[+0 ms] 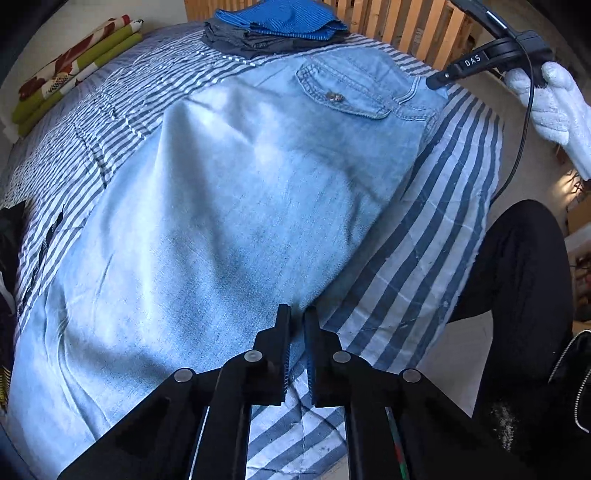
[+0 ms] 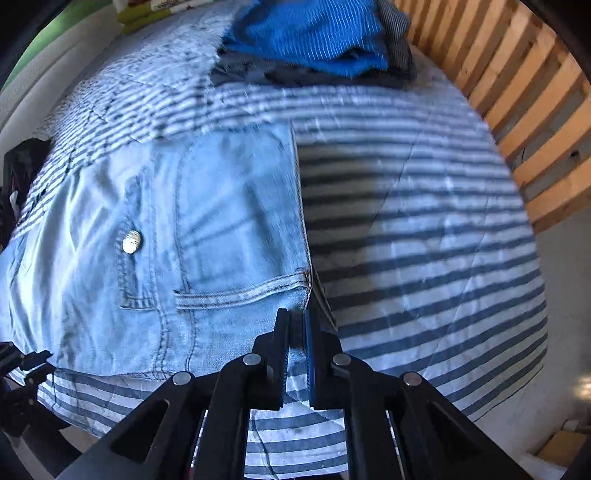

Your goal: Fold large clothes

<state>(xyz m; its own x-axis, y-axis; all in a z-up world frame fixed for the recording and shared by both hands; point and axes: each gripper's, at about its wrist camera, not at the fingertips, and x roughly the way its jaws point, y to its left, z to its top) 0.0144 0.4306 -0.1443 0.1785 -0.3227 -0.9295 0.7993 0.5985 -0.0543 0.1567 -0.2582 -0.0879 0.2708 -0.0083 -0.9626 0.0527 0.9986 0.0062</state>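
Note:
A light-blue denim garment (image 1: pixel 229 206) lies spread flat on the striped bed cover (image 1: pixel 424 258), its flap pocket (image 1: pixel 343 92) at the far end. My left gripper (image 1: pixel 297 314) is at the garment's near edge, jaws almost together with denim between them. In the right wrist view, my right gripper (image 2: pixel 296 319) is pinched on the near corner of the denim garment (image 2: pixel 207 229) beside a belt loop and a metal button (image 2: pixel 131 241). From the left wrist view, the right gripper (image 1: pixel 436 82) sits at that far corner, held by a white-gloved hand (image 1: pixel 554 103).
A stack of folded clothes (image 1: pixel 277 29) topped by a blue knit lies at the far end of the bed, before wooden slats (image 2: pixel 524 110). Rolled green floral bedding (image 1: pixel 74 70) is at far left. A person's black-clad leg (image 1: pixel 517 280) stands right of the bed edge.

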